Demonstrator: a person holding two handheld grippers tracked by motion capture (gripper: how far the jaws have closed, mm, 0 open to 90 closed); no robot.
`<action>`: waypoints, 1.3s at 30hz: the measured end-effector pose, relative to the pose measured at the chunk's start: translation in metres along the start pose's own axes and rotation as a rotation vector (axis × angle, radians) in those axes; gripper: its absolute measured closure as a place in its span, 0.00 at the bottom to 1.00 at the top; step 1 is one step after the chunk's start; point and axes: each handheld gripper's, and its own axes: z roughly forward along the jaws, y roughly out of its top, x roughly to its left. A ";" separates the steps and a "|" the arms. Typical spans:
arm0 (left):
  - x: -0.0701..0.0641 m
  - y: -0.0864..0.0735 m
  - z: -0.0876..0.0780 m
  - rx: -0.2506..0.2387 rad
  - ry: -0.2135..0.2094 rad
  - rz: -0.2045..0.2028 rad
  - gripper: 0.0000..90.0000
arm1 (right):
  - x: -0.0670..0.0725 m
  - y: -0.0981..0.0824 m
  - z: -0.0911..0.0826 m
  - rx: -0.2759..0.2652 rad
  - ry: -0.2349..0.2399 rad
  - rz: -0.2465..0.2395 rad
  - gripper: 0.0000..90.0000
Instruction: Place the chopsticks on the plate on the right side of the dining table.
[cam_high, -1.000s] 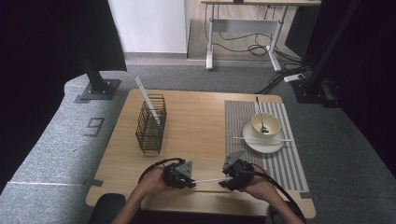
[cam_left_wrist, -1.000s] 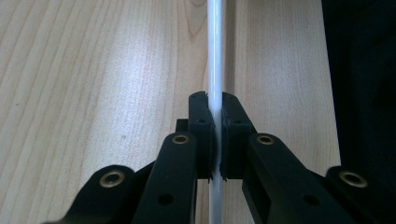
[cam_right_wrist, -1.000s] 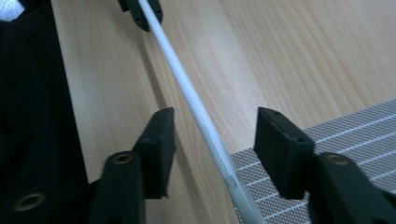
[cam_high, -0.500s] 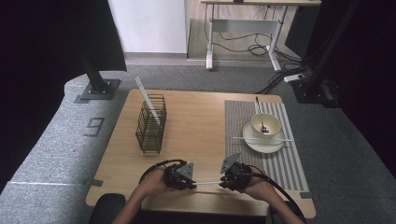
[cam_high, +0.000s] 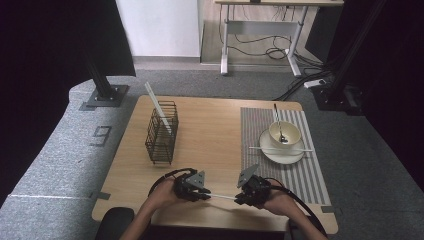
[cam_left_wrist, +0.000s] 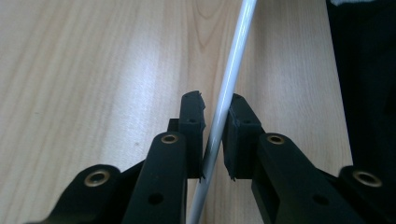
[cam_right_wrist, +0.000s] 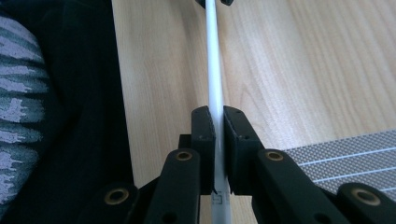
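A thin white chopstick spans the gap between my two grippers near the table's front edge. My right gripper is shut on one end, its pads pressed to both sides of the chopstick. The left gripper has the other end between its jaws. Those jaws have just been opening, and a narrow gap shows between the left pad and the chopstick.
A black wire basket with a white stick stands at the table's left. On the striped placemat at the right, a plate carries a bowl with a spoon, and another chopstick lies across it.
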 end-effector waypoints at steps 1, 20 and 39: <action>0.001 0.000 -0.001 -0.012 0.006 -0.008 0.85 | 0.000 0.000 -0.001 -0.005 0.002 0.005 0.92; 0.014 -0.015 -0.014 -0.168 0.159 -0.226 0.21 | -0.005 -0.016 -0.026 -0.083 -0.062 0.077 0.92; 0.021 -0.033 -0.016 -0.201 0.369 -0.436 0.00 | -0.012 -0.036 -0.055 -0.143 -0.142 0.149 0.92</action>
